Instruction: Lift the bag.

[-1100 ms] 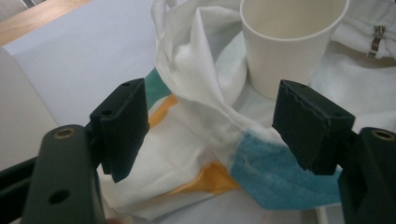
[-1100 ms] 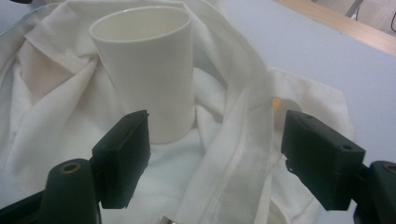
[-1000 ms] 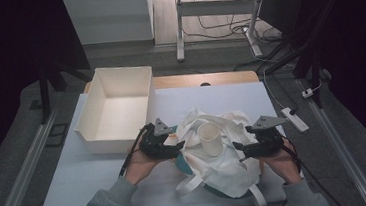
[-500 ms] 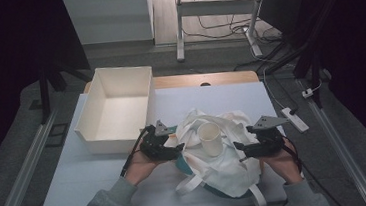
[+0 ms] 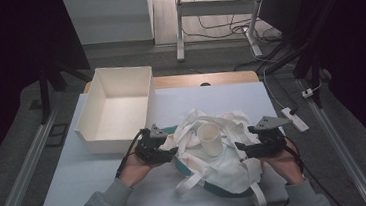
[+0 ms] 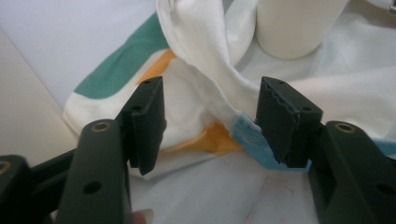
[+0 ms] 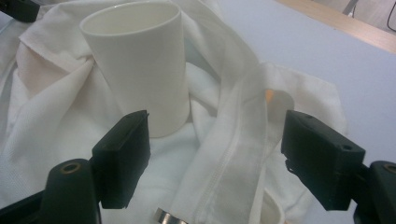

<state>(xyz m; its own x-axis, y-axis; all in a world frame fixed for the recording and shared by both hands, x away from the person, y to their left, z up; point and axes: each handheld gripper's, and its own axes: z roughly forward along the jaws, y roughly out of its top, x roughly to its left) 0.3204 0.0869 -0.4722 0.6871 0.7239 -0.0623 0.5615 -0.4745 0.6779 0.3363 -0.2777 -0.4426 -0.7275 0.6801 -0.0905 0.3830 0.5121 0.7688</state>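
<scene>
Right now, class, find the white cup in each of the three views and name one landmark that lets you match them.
High view: the white cup stands upright at centre, on the white cloth bag, between the two grippers.
Left gripper view: the cup's base sits at the top right, above the jaws.
Right gripper view: the cup stands upper left, above the left jaw.
Shared landmark: the crumpled bag under the cup.

**Materials and finish**

Bag [image 5: 217, 168] was soft woven cloth, matt, creased. Cup [image 5: 210, 139] looked smooth, matt, paper or plastic. Bin [image 5: 115, 111] looked like smooth matt plastic. Gripper pads [image 6: 280, 121] were matt black, ridged. Table [image 5: 103, 190] smooth; wood edge.
</scene>
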